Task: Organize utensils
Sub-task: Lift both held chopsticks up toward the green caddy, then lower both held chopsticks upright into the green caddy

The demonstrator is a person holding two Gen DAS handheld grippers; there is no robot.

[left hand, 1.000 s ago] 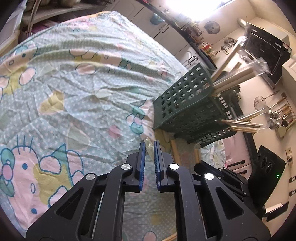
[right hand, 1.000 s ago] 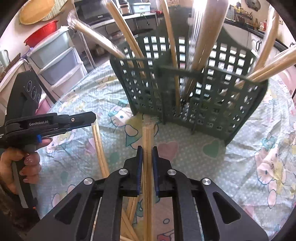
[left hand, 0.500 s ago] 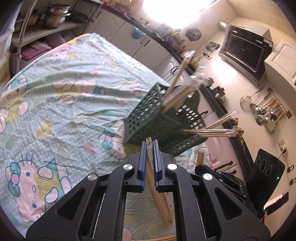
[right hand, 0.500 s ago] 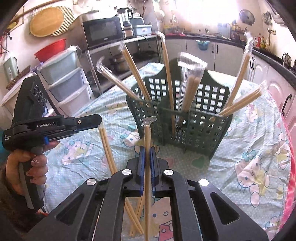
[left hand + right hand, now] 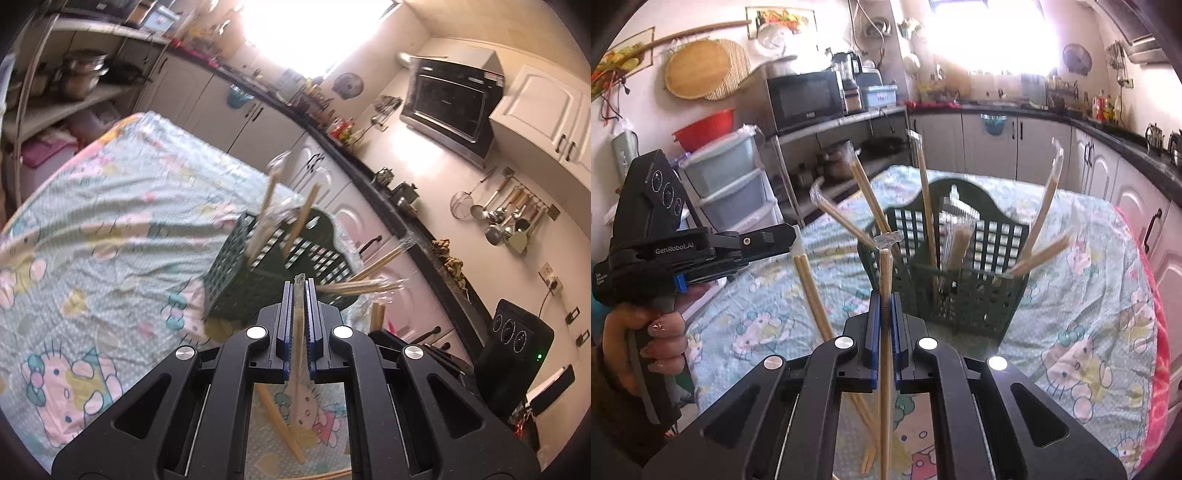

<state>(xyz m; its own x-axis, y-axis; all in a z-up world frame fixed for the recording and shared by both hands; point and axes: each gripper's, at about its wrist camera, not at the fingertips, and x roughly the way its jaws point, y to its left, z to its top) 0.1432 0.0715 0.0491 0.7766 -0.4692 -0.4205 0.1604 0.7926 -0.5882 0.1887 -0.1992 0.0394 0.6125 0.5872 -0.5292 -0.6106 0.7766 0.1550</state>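
A dark green lattice basket (image 5: 964, 295) stands on the table and holds several wrapped pairs of wooden chopsticks (image 5: 925, 206); it also shows in the left wrist view (image 5: 266, 273). My right gripper (image 5: 884, 295) is shut on a wrapped chopstick pair (image 5: 885, 273), held upright in front of the basket. My left gripper (image 5: 299, 284) is shut on another wrapped chopstick pair (image 5: 298, 295); in the right wrist view it is at the left (image 5: 790, 236), holding its pair (image 5: 812, 291) above the table.
The table wears a pastel cartoon-print cloth (image 5: 92, 229). Loose chopstick pairs (image 5: 280, 424) lie on it near me. Kitchen cabinets (image 5: 990, 140), a microwave (image 5: 805, 96) on a shelf rack and plastic drawers (image 5: 731, 184) surround the table.
Both grippers have risen and pulled back from the basket, lifting their chopstick pairs off the table; the basket looks smaller and further away.
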